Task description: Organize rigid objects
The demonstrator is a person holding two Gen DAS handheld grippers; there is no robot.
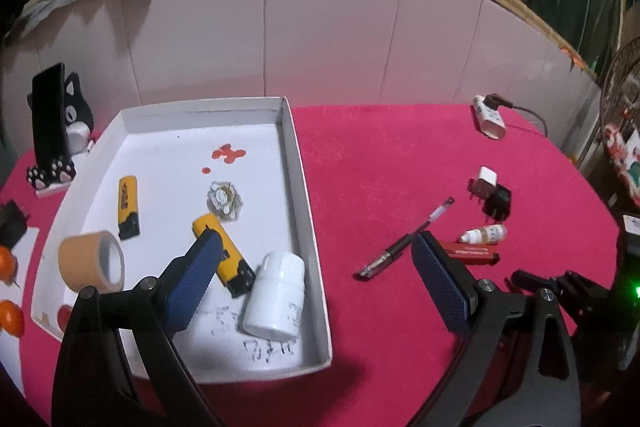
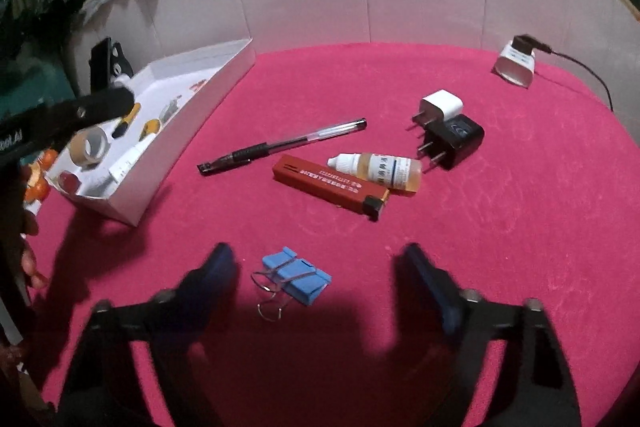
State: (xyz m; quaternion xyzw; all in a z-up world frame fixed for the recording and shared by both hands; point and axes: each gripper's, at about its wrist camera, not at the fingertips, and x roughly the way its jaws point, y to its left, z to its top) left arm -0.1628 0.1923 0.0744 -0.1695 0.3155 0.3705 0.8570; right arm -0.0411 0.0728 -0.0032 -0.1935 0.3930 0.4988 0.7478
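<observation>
A: What lies under the left view?
B: A pink tabletop (image 1: 400,155) against white panels. The white tray (image 1: 308,227) holds two yellow lighters (image 1: 128,207), a tape roll (image 1: 90,259) and a white bottle (image 1: 276,295). The left gripper (image 1: 316,267) has its fingers spread wide, empty, over the tray's right wall.

A: And the right view?
B: Same tabletop. A pen (image 2: 280,147), red lighter (image 2: 332,185), dropper bottle (image 2: 380,167) and two plugs (image 2: 448,127) lie loose. The right gripper (image 2: 320,279) straddles a blue binder clip (image 2: 298,277), fingers apart, not touching it.
</observation>
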